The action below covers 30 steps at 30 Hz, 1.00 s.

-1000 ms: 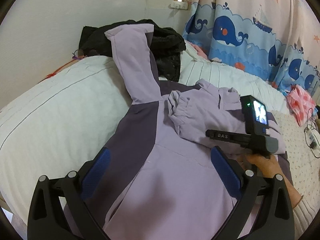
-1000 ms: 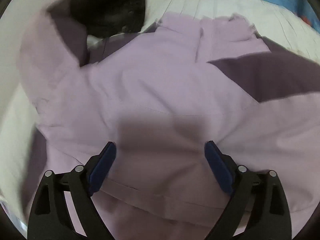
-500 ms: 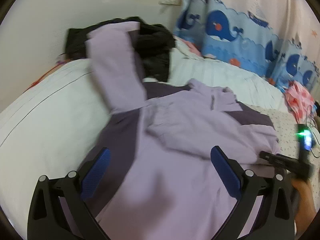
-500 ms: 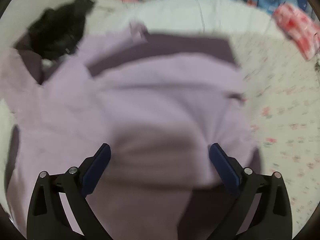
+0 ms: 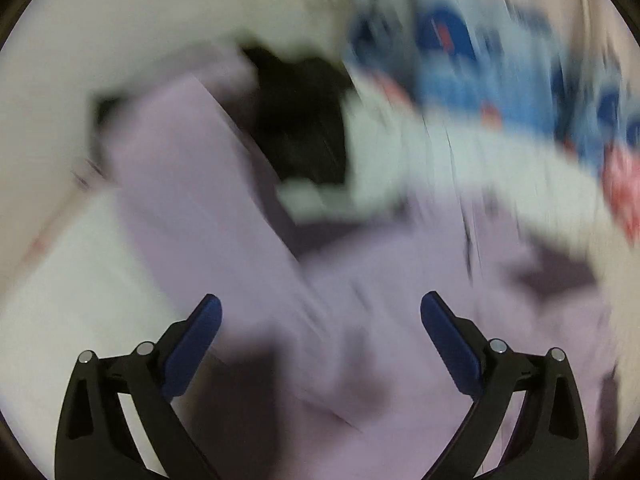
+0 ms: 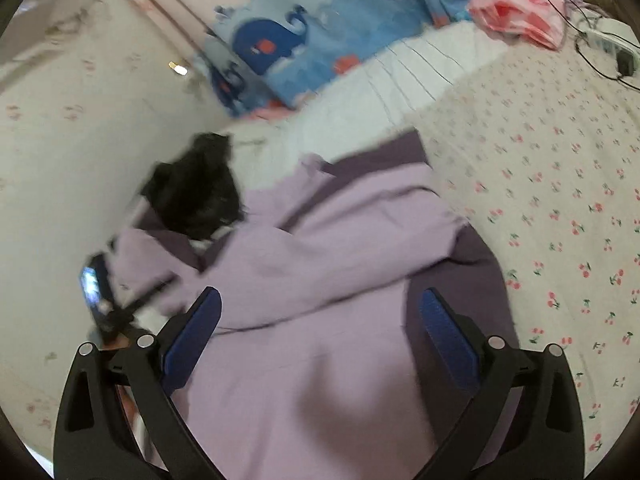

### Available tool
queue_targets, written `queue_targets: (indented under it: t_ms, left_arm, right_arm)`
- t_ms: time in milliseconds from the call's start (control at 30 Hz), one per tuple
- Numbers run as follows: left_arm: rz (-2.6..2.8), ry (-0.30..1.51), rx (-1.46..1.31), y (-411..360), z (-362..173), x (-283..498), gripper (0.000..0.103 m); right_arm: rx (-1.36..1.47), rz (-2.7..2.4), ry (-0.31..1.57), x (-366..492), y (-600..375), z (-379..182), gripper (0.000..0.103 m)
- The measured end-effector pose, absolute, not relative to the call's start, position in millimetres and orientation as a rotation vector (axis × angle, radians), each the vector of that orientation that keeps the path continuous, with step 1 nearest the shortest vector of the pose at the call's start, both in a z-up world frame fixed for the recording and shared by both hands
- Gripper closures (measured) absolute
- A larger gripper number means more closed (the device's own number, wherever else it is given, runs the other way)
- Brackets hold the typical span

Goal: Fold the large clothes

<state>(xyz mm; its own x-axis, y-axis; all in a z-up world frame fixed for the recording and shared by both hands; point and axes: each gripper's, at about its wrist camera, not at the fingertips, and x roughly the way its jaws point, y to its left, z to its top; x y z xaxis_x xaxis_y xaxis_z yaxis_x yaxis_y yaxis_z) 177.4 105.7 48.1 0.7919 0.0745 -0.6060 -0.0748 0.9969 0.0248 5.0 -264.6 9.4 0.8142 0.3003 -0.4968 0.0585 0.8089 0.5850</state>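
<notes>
The bed carries a cherry-print sheet, and the lilac jacket lies spread on it, partly folded, with darker purple panels. A black garment lies just beside its collar. The right gripper hangs over the jacket with jaws wide apart, pinching nothing. The left gripper is spread too, empty, in a blurred view.

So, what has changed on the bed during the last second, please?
The right claw has pulled back from the lilac jacket toward the floral sheet side; its jaws have just been opening, with nothing clamped. The folded sleeve now lies across the jacket's front. The left claw has swung; its view is blurred, jaws wide. The black garment stays near the wall, the other sleeve still stretched out.
</notes>
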Motion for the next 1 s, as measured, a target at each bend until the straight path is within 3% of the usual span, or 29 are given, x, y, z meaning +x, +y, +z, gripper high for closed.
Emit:
queue_targets:
  t_ms: [133,267,367,500,567,600,633,767,900,1000]
  left_arm:
    - [0.250,0.555,-0.291,242,113,215,0.007]
    - [0.169,0.775,-0.692,343,72,302,0.007]
    - [0.039,0.832,-0.988,363,30,343,0.007]
    - [-0.080,0.810,-1.087,347,16,369,0.010]
    - [-0.101,0.740,-1.061,333,27,364,0.042]
    - [-0.151,0.724,-1.056,326,33,363,0.063]
    - [-0.217,0.715,-1.024,314,46,359,0.070]
    - [-0.374,0.618,-0.837,267,104,328,0.084]
    - [-0.518,0.564,-0.491,180,161,279,0.085]
    - [-0.676,0.649,-0.270,92,155,254,0.085]
  right_arm:
    - [0.670,0.169,0.648,8,-258,5,0.007]
    - [0.704,0.163,0.709,17,-258,-12,0.007]
    - [0.666,0.124,0.721,21,-259,-18,0.007]
    - [0.636,0.078,0.743,26,-260,-29,0.007]
    - [0.645,0.076,0.749,27,-259,-32,0.007]
    - [0.646,0.079,0.748,26,-258,-32,0.007]
    - [0.646,0.083,0.743,26,-258,-31,0.007]
    - [0.668,0.109,0.705,18,-257,-22,0.007]
    - [0.704,0.117,0.642,8,-264,-7,0.007]
    - [0.759,0.115,0.609,2,-276,-2,0.007]
